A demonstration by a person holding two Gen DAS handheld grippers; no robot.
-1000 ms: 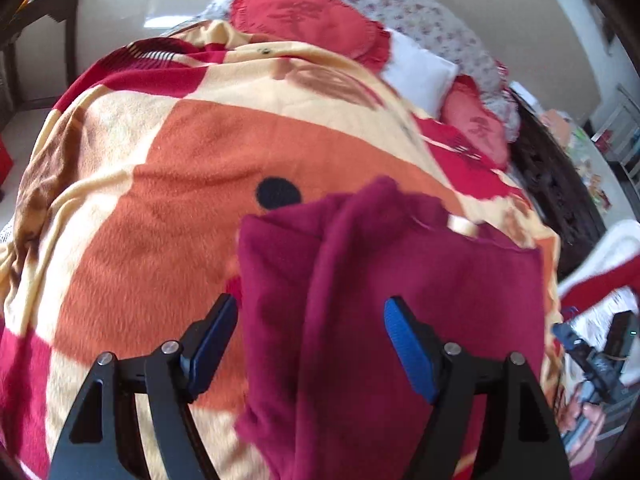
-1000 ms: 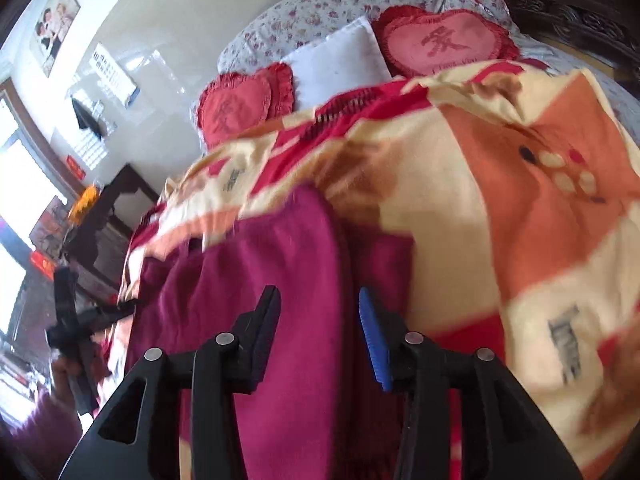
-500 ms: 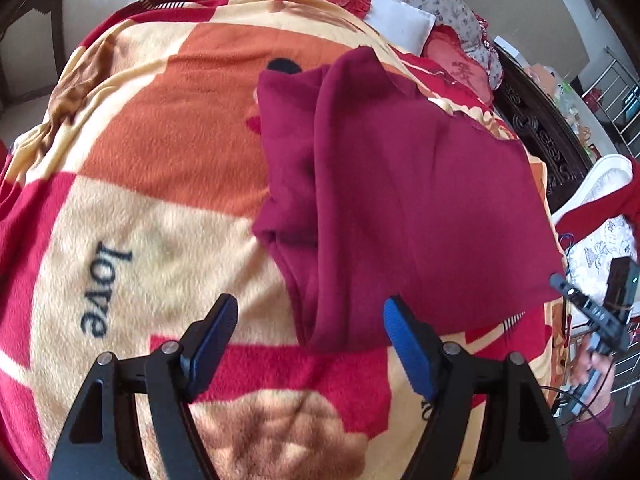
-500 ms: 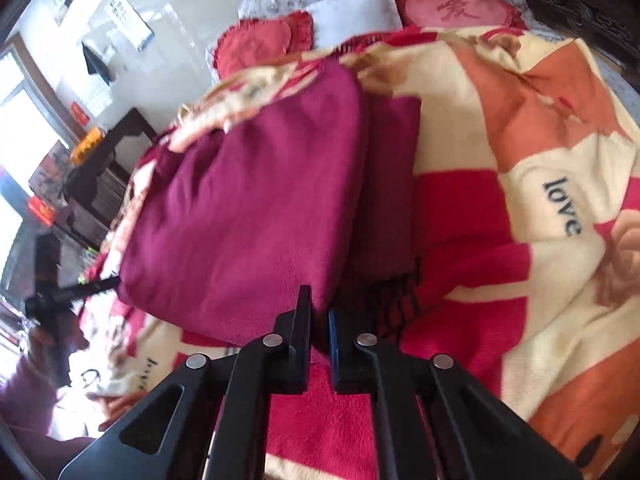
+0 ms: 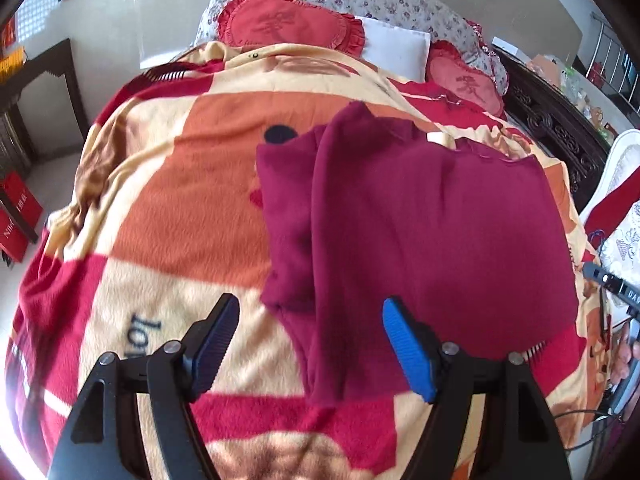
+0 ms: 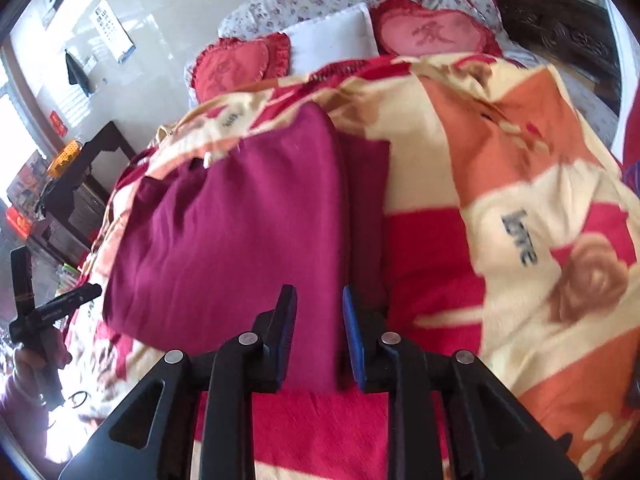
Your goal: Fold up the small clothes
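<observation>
— Where's the garment lying?

— The maroon sweater (image 5: 432, 240) is spread on the bed, on top of a fleecy blanket (image 5: 168, 200) in orange, cream and red blocks. It's a soft knit, folded lengthwise, with a narrower strip sticking out along one side.

— And the tools?

— The left gripper (image 5: 310, 346) hangs over the near hem, jaws spread wide, holding nothing. The right gripper (image 6: 318, 332) has its jaws only slightly parted, with the sweater's folded edge running between them; I can't tell whether the pads touch the cloth.

— Anything at the head of the bed?

— Two red frilled heart cushions (image 6: 240, 66) flank a plain white pillow (image 6: 332, 38), with a flowered pillow behind.
</observation>
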